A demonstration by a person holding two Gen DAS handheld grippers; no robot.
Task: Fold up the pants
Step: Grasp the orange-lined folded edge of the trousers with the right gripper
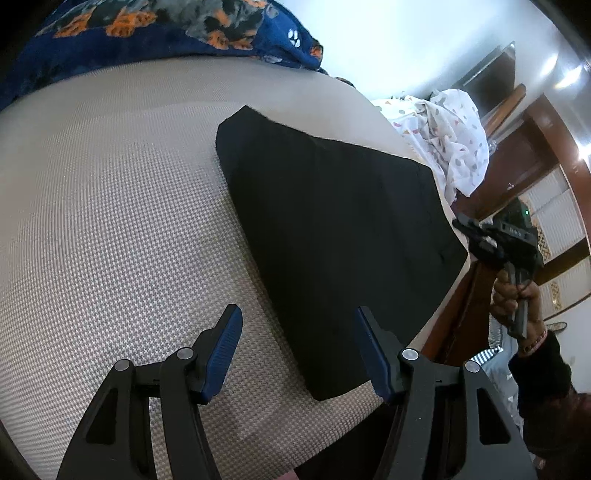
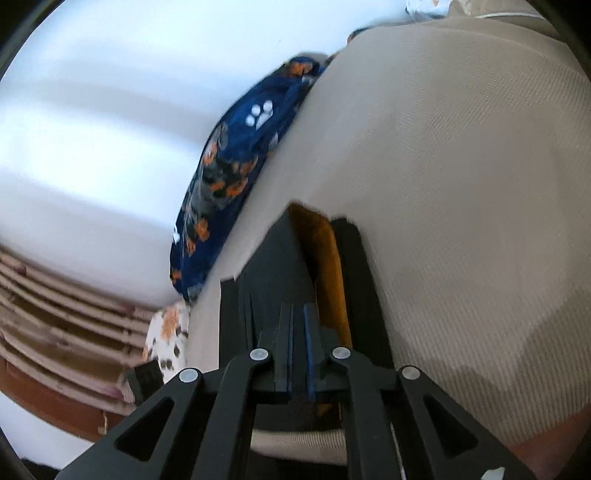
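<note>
Hovering the left gripper [image 1: 297,314], jaws released and spread wide with nothing between them, just above the near end of the black pants [image 1: 325,221], apparently lining up to straddle that edge for another fold. Keeping the pants, already doubled into a thick, flat slab, lying lengthwise on the beige woven bedcover [image 1: 110,221] near the bed's right-hand side, well apart from the dog-print blue blanket [image 1: 147,29] bunched along the far side and just short of the crumpled white patterned sheet [image 1: 450,140]. Bringing the right gripper [image 1: 460,223], gripped by a hand [image 1: 513,299] out past the mattress edge, in against the slab's right-hand border, probably to steady or lift that side. Showing, in the right wrist view, jaws clenched nearly together, with black cloth and an orange-brown strip directly ahead; not making clear whether any fabric is being pinched. Judging the fold partly done, not yet finished.
</note>
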